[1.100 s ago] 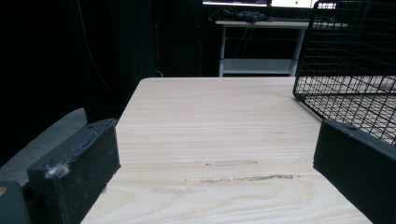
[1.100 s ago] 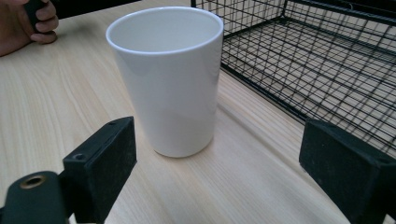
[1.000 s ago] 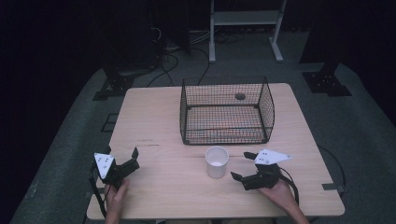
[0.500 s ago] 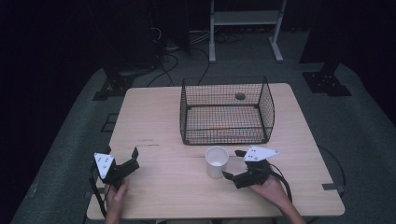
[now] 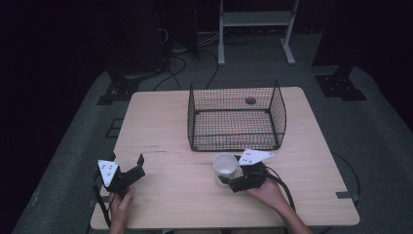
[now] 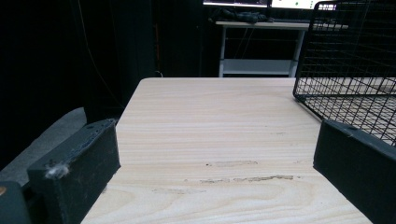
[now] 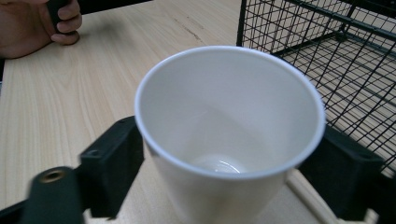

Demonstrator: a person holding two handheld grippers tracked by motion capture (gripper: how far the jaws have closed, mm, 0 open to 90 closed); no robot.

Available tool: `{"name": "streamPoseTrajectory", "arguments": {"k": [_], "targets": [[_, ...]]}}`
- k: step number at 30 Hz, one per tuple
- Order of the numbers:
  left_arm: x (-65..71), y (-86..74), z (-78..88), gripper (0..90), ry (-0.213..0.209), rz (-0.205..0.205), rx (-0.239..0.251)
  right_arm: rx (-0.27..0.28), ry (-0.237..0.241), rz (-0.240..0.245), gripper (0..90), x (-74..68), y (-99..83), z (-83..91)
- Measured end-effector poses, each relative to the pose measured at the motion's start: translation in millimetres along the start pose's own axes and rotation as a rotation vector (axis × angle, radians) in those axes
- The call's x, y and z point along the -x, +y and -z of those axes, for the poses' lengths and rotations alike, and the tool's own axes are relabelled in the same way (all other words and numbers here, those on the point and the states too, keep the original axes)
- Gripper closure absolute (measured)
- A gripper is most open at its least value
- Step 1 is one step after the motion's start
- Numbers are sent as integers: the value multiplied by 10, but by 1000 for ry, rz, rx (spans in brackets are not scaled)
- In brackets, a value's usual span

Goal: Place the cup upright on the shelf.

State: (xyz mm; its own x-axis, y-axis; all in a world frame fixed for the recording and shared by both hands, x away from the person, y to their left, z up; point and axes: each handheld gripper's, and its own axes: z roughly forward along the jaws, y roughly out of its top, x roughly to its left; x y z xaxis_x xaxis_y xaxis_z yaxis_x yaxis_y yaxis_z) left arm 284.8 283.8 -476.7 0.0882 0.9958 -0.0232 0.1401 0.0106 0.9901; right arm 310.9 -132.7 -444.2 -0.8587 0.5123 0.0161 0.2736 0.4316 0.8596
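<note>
left gripper (image 5: 130, 176): jaws apart, nothing between, parked at the table's (image 5: 160, 126) near-left, well away from the cup | white paper cup (image 5: 226, 166): upright, just in front of the wire basket (image 5: 236, 117) | right gripper (image 5: 233, 178): way nearer, jaws spread either side of the cup, not clearly squeezing

A white paper cup (image 5: 225, 165) stands upright and empty on the wooden table (image 5: 160, 122), just in front of the black wire basket (image 5: 236, 117), near its front right part. Seen from the right gripper view, the cup (image 7: 229, 135) has a thin rolled rim, a plain white inside, and sits between two black jaws.
</note>
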Motion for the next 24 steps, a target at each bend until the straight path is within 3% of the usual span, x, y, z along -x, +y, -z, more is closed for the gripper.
{"name": "streamPoseTrajectory", "arguments": {"k": [7,16,24], "targets": [[-2,1,1,0,-1,1,0,-14,1,8,200,28,51,-15],[-1,0,1,0,1,2,0,-4,87,-16,201,78,254,48],[-1,0,1,0,0,1,0,-15,110,5,200,155,497,128]]}}
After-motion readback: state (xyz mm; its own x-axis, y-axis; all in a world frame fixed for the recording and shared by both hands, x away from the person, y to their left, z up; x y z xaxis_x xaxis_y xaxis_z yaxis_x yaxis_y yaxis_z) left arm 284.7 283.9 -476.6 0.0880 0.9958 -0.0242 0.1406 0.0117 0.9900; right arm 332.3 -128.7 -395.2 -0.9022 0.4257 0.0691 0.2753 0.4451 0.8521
